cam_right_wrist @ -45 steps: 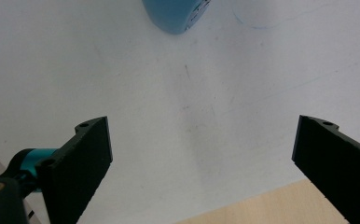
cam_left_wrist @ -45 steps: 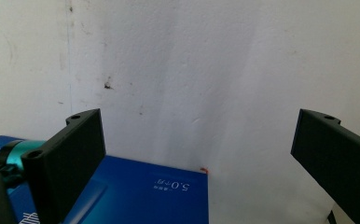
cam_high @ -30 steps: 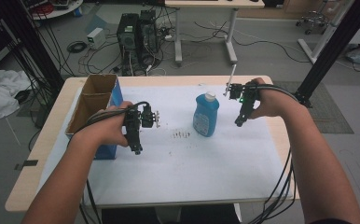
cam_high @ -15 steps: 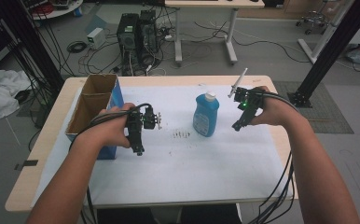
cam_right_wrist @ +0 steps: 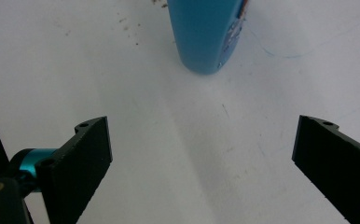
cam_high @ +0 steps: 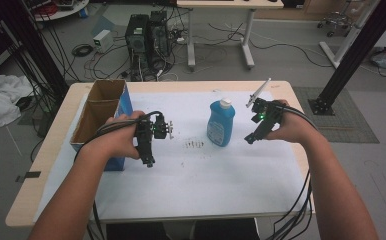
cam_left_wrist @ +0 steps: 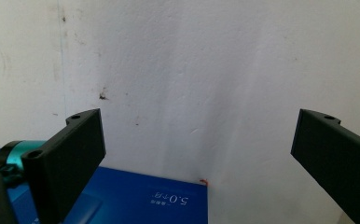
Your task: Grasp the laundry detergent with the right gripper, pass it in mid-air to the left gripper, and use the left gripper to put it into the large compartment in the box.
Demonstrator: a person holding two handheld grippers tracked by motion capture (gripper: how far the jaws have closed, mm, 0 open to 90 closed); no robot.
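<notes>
Right gripper (cam_high: 251, 138) had dropped and closed in on the blue bottle (cam_high: 221, 125) compared with a second earlier, when it sat higher and further back by the table's right edge; left gripper (cam_high: 148, 161) barely shifted. Bottle stood upright on the white table cover (cam_high: 191, 185), roughly centre-right, white cap on, its base visible at the top of the right gripper view (cam_right_wrist: 204, 42). Right gripper was near it on its right side, not touching, jaws spread wide with nothing between them. Left gripper hung over the cover just beside the blue cardboard box (cam_high: 103, 120), whose blue side showed low in the left gripper view (cam_left_wrist: 136, 200); its jaws were also wide apart and empty. A patch of small dark specks (cam_high: 195, 145) lay on the cover between the left gripper and the bottle. Judgement: this looked like an approach for a side grasp on the bottle. Risks: bottle is tall with a narrow base, so one jaw arriving first would likely push or tip it rather than pinch it. The gripper was aimed low, toward the base, and a low grip on smooth plastic could let the bottle swing or slip on lift. If the cap is loose, tipping means a spill across the cover.
</notes>
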